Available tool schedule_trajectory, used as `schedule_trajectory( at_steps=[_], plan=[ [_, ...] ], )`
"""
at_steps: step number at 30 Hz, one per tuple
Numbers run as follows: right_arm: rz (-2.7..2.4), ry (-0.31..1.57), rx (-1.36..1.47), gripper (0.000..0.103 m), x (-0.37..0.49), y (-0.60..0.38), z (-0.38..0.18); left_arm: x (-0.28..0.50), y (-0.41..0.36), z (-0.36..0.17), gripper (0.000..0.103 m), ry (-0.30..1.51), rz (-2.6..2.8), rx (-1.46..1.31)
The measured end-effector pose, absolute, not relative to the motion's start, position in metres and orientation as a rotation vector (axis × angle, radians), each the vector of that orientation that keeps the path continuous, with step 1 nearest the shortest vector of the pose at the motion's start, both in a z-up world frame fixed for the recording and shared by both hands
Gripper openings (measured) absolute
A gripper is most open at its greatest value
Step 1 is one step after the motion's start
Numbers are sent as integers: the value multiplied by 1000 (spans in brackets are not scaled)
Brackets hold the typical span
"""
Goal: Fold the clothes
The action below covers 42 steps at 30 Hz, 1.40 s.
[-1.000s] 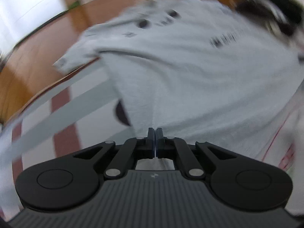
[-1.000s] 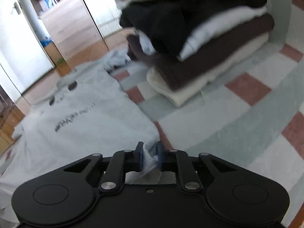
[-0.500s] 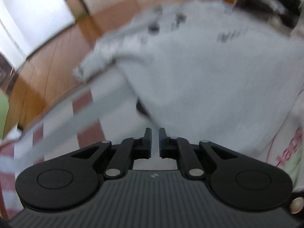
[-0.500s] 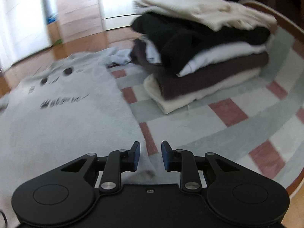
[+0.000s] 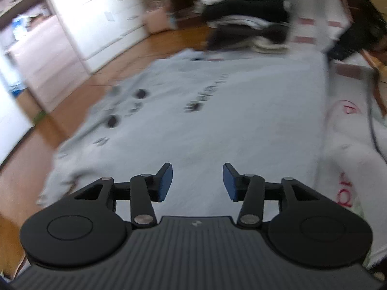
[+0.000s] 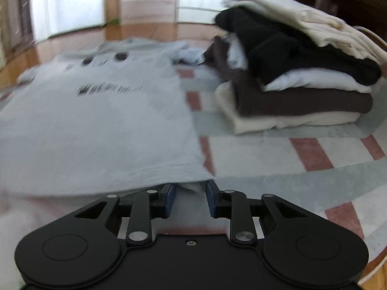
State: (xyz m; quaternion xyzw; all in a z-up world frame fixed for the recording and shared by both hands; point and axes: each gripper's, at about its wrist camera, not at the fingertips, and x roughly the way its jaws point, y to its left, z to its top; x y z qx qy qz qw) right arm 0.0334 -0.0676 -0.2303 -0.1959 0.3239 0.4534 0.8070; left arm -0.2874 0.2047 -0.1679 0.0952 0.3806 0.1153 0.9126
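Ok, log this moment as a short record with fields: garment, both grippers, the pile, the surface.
garment: grey T-shirt with dark print, spread flat
left gripper: open, above the shirt, holding nothing
right gripper: open, at the shirt's near corner, not gripping it
pile: folded clothes stack, cream, black, white and brown layers, to the right of the shirt
surface: checked rug on wooden floor

Low wrist views, shared shirt (image 5: 217,125)

T-shirt (image 6: 96,125) lies flat across the rug's (image 6: 266,159) left part, stack of folded clothes (image 6: 295,89) sits right of it, toward the far edge.
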Motion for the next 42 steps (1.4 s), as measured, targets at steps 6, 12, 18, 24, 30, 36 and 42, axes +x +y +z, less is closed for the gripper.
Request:
schedule_trajectory(
  at_steps=[6,12,18,24,30,36,42],
  plan=[
    [950,725,-374,30,45,-57,-220,-260,201,-174,45,845,135,159],
    [1000,794,-279,34,49,-66,-219,-278,192,-189,47,939,79,122],
    [1027,808,-217,34,42,-74,-211,-294,202,-203,70,1070,185,77],
    [972,816,-236,34,43,-76,-214,-305,232,-205,70,1159,317,-103],
    [919,781,-348,34,37,-77,-216,-320,254,-201,70,1204,471,-145],
    [919,695,-503,27,35,-57,-229,-345,271,-182,69,1111,523,-218],
    [976,727,-181,4,75,-43,-197,-353,276,-161,51,944,488,-201]
  ],
)
